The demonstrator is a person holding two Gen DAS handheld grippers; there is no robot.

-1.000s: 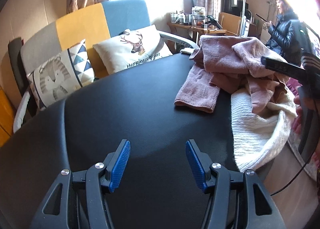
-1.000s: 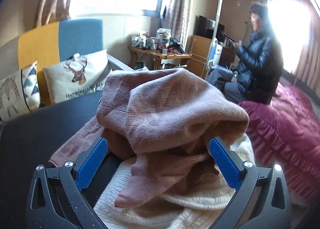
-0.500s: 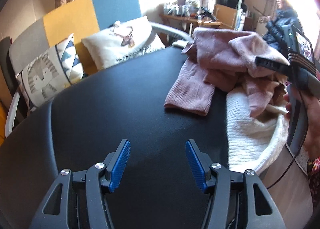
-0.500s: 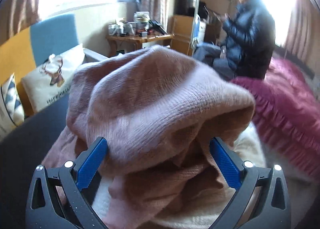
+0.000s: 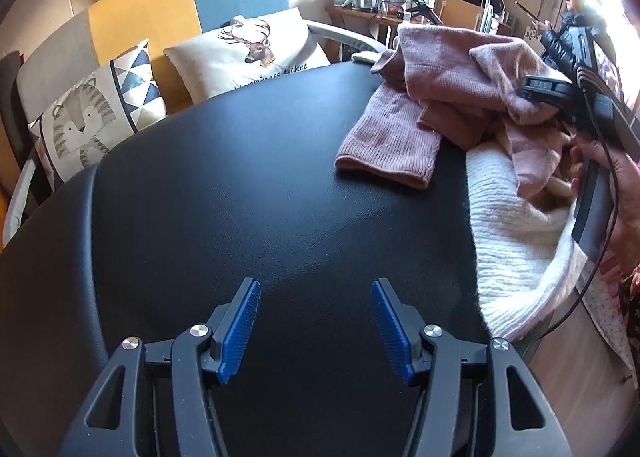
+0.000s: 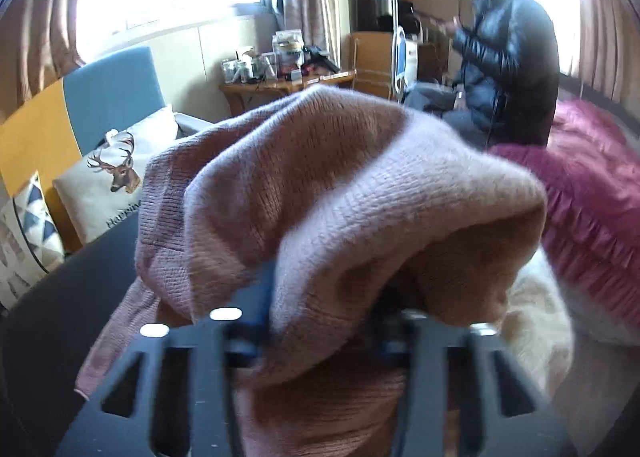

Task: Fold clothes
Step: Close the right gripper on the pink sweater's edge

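A crumpled pink knit sweater point(image 5: 448, 73) lies at the far right of the black table point(image 5: 240, 197), one sleeve stretched out flat toward the middle. Under it a white knit sweater point(image 5: 508, 225) hangs over the table's right edge. My left gripper point(image 5: 316, 321) hovers open above bare table near the front edge, well short of the clothes. In the right wrist view, the pink sweater point(image 6: 340, 193) fills the frame. My right gripper point(image 6: 320, 321) is blurred, its fingers drawn in on a thick fold of it. A hand point(image 5: 616, 185) holds that gripper at the right edge.
Behind the table stands a sofa point(image 5: 168, 13) with a deer cushion point(image 5: 248, 49) and a tiger cushion point(image 5: 88, 117). A cluttered wooden desk point(image 6: 280, 81) sits by the window. A person in a dark jacket point(image 6: 504, 65) sits beyond a red bedcover point(image 6: 592, 201).
My right gripper pushed forward into the pink sweater and its fingers closed on a fold. My left gripper stayed open over the table and barely shifted.
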